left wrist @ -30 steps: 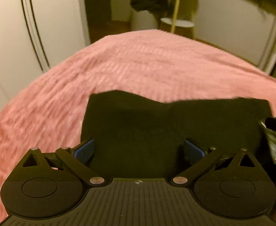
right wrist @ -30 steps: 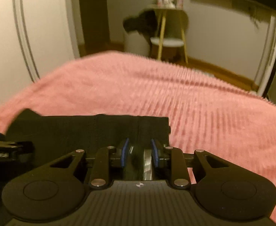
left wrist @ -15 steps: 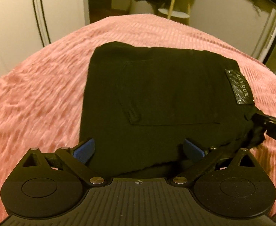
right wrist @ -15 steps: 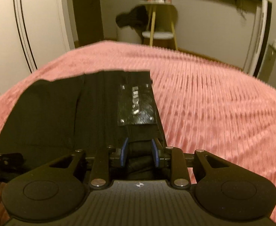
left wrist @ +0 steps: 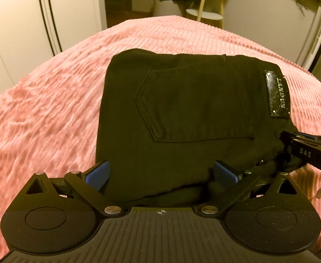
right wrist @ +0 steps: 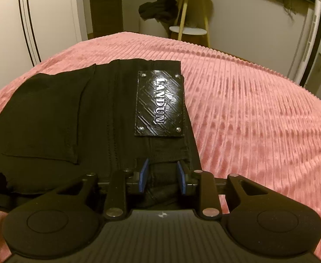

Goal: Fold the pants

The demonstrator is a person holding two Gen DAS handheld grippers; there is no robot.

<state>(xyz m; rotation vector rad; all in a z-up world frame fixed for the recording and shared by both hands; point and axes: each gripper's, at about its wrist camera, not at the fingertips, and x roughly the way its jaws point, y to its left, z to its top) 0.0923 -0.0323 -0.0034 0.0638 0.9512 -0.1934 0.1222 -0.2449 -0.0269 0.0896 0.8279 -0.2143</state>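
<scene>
Black pants lie folded into a compact block on a pink ribbed bedspread, back pocket facing up. The left gripper stands spread wide at the near edge of the block, its blue pads on either side of the cloth and not pressing it. The right gripper is clamped on the waistband end just below the glossy LANDUN patch. A round side table stands beyond the bed.
</scene>
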